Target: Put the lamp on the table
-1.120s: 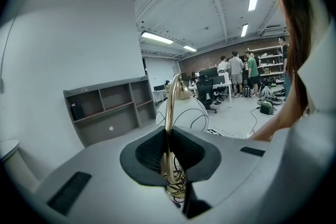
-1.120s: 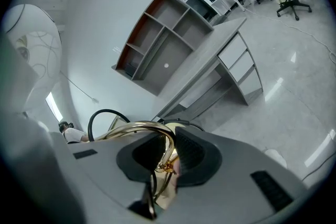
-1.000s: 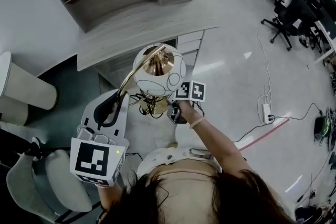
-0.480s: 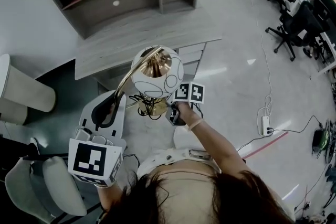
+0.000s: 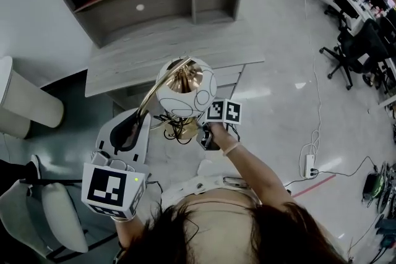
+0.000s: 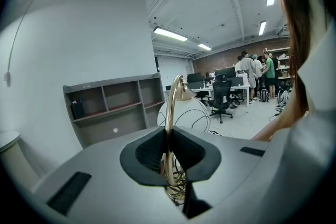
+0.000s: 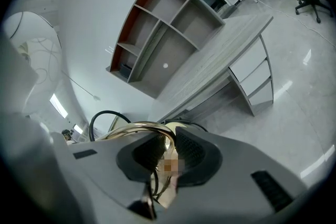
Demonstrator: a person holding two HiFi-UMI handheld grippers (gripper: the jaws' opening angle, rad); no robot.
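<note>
Well, in the head view I hold a lamp with a round white shade and a thin gold stem (image 5: 185,88) up in the air, in front of the person's chest. It is near the long grey wooden table (image 5: 154,52) but not over it yet, and the floor is under it. The left gripper (image 5: 132,127) comes at the stem from the left. The right gripper (image 5: 207,133) sits low on the lamp, beside a loose bunch of black cord (image 5: 176,128).

In the left gripper view, the two dark pads press onto the gold stem, which runs straight up between them. The white shade shows behind it.

In the right gripper view, the pads pinch a bent gold loop of the lamp, with the cord curling just beside it.

I think the stem is thin and smooth, so it could slide or spin in the pads. The big shade on top could then tip the lamp over. The hanging cord might also catch on the table edge and pull the lamp as I set it down.
</note>
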